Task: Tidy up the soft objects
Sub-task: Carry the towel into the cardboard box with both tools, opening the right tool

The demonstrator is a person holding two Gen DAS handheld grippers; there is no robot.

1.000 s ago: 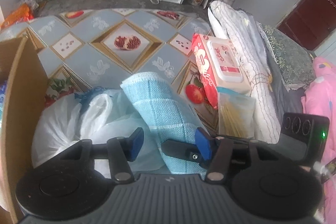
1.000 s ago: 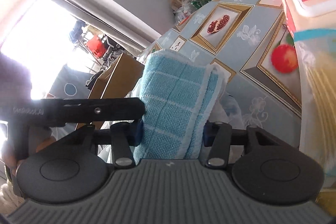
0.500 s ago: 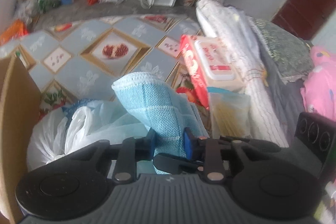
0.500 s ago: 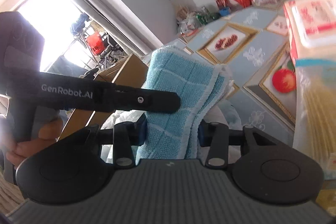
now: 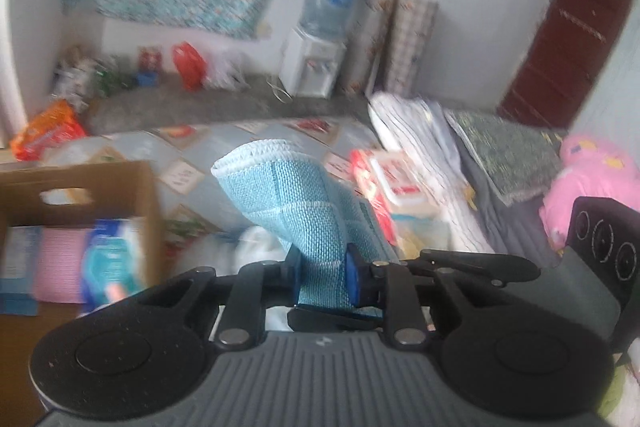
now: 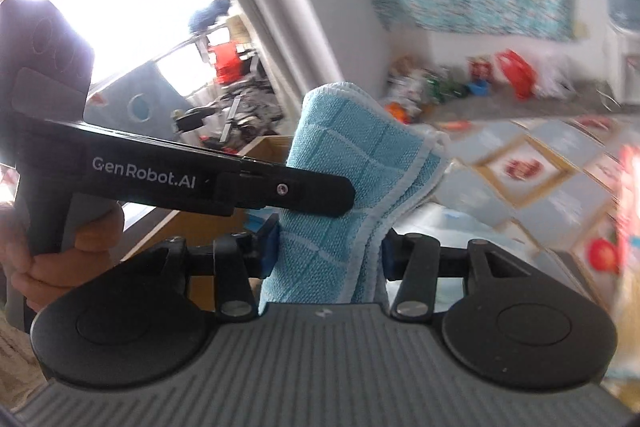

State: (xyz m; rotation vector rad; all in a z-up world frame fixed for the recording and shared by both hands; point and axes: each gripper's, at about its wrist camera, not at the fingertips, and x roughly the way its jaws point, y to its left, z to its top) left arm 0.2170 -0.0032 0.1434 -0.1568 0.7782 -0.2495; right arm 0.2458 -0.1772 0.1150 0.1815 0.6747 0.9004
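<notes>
A folded light-blue towel [image 5: 288, 195] stands upright, lifted above the patterned tablecloth [image 6: 560, 195]. My left gripper [image 5: 322, 279] is shut on its lower part, both blue pads pressed into the cloth. In the right wrist view the same towel [image 6: 352, 163] sits between my right gripper's [image 6: 328, 251] pads, which touch it on both sides while the jaws are opening a little. The left gripper's black finger [image 6: 280, 189] crosses the towel from the left, held by a person's hand [image 6: 60, 247].
A cardboard box [image 5: 100, 187] at the left holds pink and blue soft packs. A white plastic bag [image 5: 256, 247] lies below the towel. A red wet-wipes pack [image 5: 396, 183], folded bedding [image 5: 420, 139] and a pink cushion [image 5: 592, 183] lie to the right.
The left gripper has shut on the towel. Both grippers have risen with it, so the room and the box's inside come into view. The right wrist has rolled.
</notes>
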